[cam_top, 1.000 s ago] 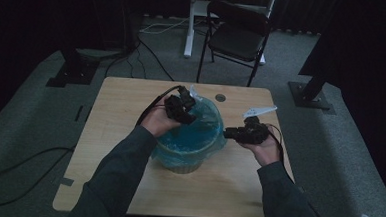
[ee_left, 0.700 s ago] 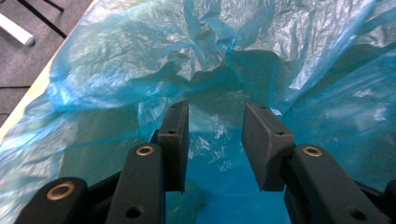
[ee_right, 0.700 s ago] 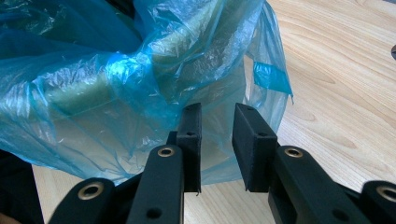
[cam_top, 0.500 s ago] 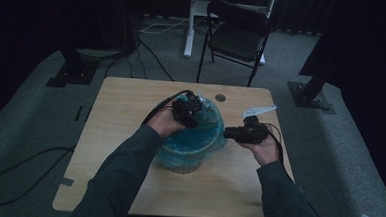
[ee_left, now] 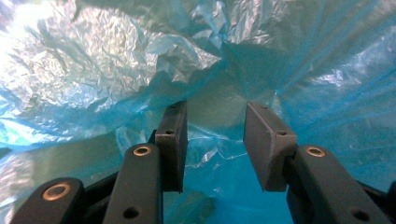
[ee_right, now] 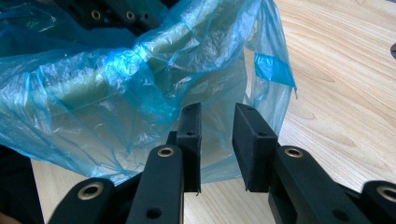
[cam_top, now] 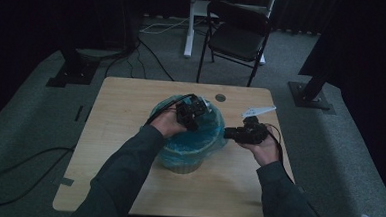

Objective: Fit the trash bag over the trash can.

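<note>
Left gripper point(cam_top: 193, 112) reaches down into the bin point(cam_top: 188, 153) at the middle of the table point(cam_top: 114, 134), jaws spread with only loose blue bag point(ee_left: 116, 70) ahead of them, so we can press the liner inward. Farther right, our right gripper point(cam_top: 232, 134) hangs beside the bin's outer wall, jaws parted around the overhanging bag edge without pinching, likely to steady it.

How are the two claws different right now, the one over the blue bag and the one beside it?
The left claw dips into the mouth of the blue bag with plastic all round it; the right claw sits outside, level, by the bag's hanging edge. The left claw's jaws stand wider apart than the right claw's. Both are black, two-jawed, and neither pinches anything.
</note>
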{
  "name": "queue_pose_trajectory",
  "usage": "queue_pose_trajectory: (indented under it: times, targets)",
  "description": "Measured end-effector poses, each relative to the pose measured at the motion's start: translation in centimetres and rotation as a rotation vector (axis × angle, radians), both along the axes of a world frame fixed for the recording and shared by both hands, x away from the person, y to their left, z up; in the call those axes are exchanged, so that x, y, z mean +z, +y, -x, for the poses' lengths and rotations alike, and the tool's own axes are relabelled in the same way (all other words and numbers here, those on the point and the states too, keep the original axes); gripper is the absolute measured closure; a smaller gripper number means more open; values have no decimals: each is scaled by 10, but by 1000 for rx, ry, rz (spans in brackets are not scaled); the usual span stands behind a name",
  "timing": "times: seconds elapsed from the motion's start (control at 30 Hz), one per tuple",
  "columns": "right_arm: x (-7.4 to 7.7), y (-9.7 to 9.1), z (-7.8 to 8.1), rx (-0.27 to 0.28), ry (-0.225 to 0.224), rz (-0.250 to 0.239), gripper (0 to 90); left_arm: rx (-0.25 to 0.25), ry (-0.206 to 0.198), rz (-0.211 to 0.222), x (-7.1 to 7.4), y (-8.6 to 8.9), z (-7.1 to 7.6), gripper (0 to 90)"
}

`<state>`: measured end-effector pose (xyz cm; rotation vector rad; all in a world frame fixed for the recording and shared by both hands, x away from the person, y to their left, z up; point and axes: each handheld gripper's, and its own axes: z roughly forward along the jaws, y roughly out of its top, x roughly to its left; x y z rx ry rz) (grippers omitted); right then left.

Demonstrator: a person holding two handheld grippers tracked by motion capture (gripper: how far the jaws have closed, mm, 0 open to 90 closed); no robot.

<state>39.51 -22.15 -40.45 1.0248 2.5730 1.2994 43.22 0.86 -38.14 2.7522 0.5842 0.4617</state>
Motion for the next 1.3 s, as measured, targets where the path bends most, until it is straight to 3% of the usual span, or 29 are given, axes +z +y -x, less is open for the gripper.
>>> queue_pose_trajectory:
  times: [0.3, 0.67, 0.93, 1.3]
  targets:
    - [-1, -1, 0, -2, 2, -1, 726, -3, 16, -44, -6, -3, -1, 584]
    - [-2, -1, 1, 0, 2, -3, 723, 0, 5, -49, -6, -4, -1, 557]
    - [-2, -3, 1, -6, 4, -6, 723, 14, -23, 54, 12, 8, 3, 557]
    - [-3, -3, 1, -3, 2, -5, 721, 62, -112, 199, 40, 43, 12, 556]
